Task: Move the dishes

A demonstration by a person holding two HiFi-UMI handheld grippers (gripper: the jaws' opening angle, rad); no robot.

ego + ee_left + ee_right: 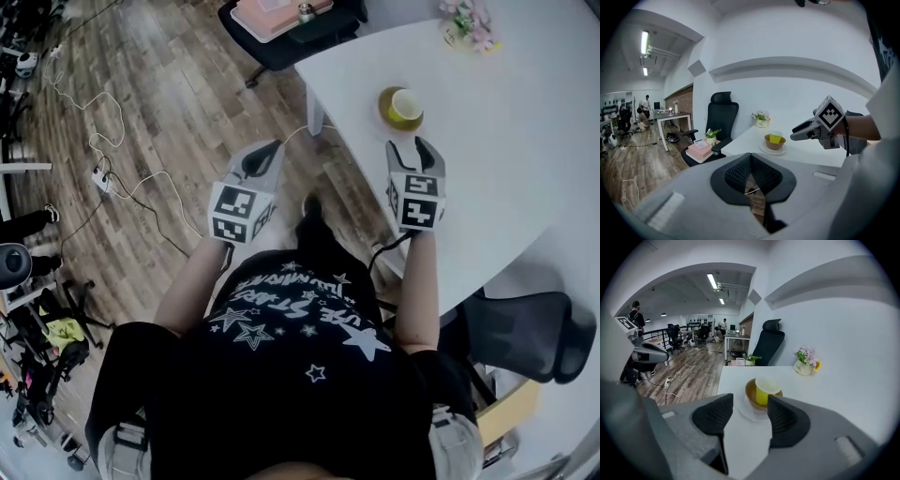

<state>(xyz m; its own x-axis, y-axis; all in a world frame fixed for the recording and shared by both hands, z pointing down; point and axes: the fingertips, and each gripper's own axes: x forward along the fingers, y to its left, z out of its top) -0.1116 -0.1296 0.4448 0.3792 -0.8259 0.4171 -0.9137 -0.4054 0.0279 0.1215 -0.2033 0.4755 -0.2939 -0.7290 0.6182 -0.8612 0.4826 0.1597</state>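
Observation:
A yellow cup [405, 105] stands in a brown bowl [388, 111] on a white saucer [744, 411], near the left edge of the white table [506, 169]. In the right gripper view the cup [766, 389] lies just beyond the jaws. My right gripper [415, 148] hovers over the table just short of the stack, open and holding nothing [751, 411]. My left gripper [265, 156] hangs over the wooden floor, left of the table, shut and holding nothing [751, 159]. From the left gripper view the stack [775, 140] and the right gripper [811, 129] show side on.
A small flower pot [466, 26] sits at the table's far side. A black office chair [281, 42] carrying a pink box [277, 15] stands beyond the table corner. Cables and a power strip [101, 178] lie on the floor at left. Another chair [525, 330] sits under the table's near edge.

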